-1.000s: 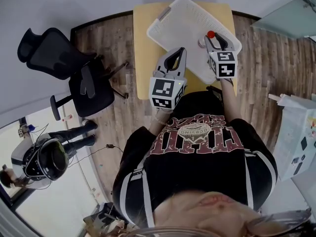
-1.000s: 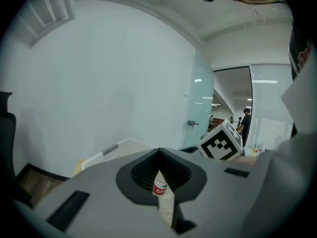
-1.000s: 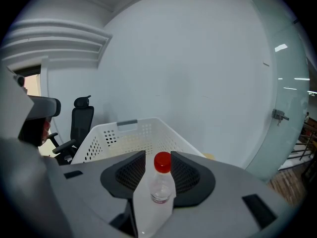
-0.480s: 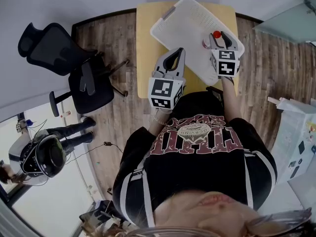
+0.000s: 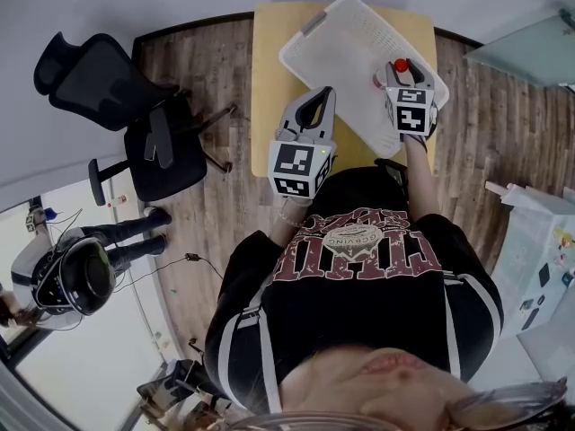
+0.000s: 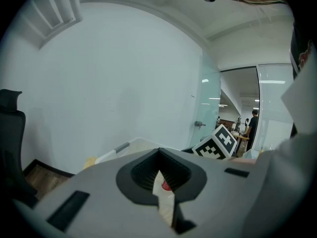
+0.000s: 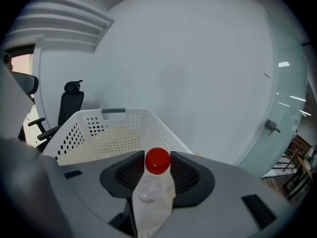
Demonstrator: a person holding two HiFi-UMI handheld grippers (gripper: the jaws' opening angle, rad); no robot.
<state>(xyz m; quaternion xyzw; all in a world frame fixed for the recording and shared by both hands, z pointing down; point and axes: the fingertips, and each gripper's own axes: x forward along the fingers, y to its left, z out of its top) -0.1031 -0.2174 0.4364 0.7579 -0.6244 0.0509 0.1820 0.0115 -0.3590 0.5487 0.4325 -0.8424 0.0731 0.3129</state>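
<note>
A pale thing with a red label (image 6: 163, 195), its print too small to be read, is pinched between the nearly closed jaws of the left gripper (image 5: 321, 95). A clear plastic bottle with a round red cap (image 7: 151, 197) is clamped upright in the right gripper (image 5: 402, 72). It is held over the right-hand side of a white perforated plastic basket (image 5: 305, 41), which is set on a yellow wooden table (image 5: 269, 83).

Office: swivel chair (image 5: 108, 92), glass partition (image 6: 210, 108).
</note>
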